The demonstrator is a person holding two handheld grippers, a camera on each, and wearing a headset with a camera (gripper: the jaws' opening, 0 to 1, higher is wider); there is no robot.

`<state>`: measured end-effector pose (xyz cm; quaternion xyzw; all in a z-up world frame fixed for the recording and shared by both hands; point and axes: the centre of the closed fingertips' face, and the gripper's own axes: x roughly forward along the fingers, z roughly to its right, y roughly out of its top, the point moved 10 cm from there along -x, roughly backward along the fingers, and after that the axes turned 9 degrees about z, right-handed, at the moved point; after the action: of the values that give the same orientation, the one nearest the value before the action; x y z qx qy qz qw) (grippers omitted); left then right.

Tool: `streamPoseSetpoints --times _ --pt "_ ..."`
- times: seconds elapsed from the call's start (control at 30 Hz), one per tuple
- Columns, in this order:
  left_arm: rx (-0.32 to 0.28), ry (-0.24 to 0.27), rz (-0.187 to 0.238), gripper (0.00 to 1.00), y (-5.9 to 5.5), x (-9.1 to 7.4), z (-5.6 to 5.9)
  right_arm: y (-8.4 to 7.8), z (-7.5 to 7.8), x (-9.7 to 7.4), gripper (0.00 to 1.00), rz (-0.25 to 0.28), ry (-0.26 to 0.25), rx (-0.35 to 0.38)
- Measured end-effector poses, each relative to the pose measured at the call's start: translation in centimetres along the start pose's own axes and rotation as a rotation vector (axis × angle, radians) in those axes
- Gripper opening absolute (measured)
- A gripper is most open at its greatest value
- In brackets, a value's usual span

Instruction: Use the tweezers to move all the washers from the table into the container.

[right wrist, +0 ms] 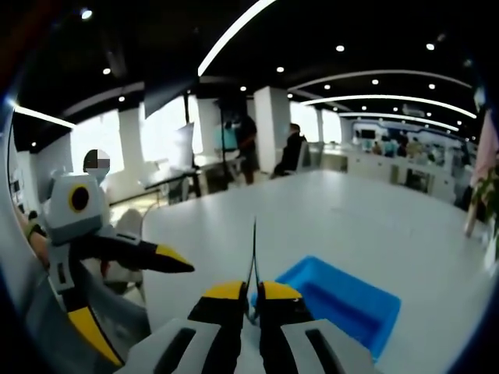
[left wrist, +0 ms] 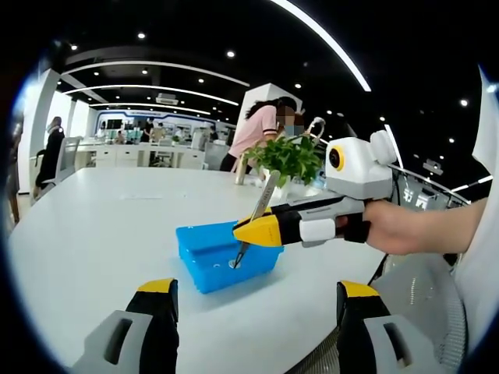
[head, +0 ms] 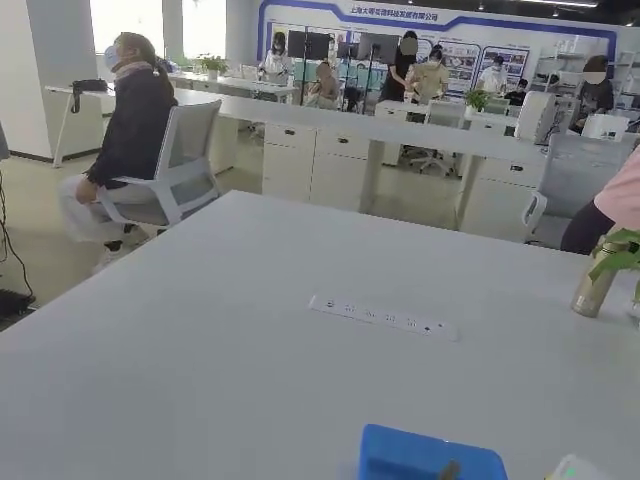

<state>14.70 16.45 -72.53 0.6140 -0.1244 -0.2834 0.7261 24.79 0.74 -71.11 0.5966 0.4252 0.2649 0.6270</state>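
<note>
In the left gripper view, the left gripper (left wrist: 256,290) rises from the bottom edge with its jaws spread wide and nothing between them. Just beyond, at the frame's centre, the right gripper (left wrist: 257,231) comes in from the right. Its jaws are closed on the tweezers (left wrist: 263,199), whose lower tip dips into the blue container (left wrist: 222,279) on the white table (left wrist: 101,226). What, if anything, the tip holds is too small to tell. In the right gripper view the tweezers stick up from the closed jaws at bottom centre, with the container at lower right. In the head view the container sits at the bottom edge. Farther off are a power strip (head: 385,318) mid-frame, a bottle (head: 595,282) at the right edge, and a seated person (head: 125,140) at upper left.
</note>
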Motion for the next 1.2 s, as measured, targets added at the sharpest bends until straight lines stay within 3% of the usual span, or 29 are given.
streamPoseSetpoints --times 0.23,0.53,0.73,1.2 --pt "0.000 -0.002 -0.003 0.84 0.0 0.0 0.0 1.9 1.0 0.7 0.03 0.037 -0.005 -0.005" --pt "0.004 -0.002 -0.019 0.84 -0.1 0.0 0.0 3.1 3.4 2.6 0.03 0.039 -0.032 0.008" --pt "0.010 -0.001 -0.021 0.83 -0.1 0.0 0.0 2.5 4.6 3.9 0.03 0.024 -0.036 0.057" --pt "0.023 0.001 -0.028 0.83 -0.1 0.0 0.1 0.4 6.8 4.9 0.03 -0.017 -0.064 0.217"
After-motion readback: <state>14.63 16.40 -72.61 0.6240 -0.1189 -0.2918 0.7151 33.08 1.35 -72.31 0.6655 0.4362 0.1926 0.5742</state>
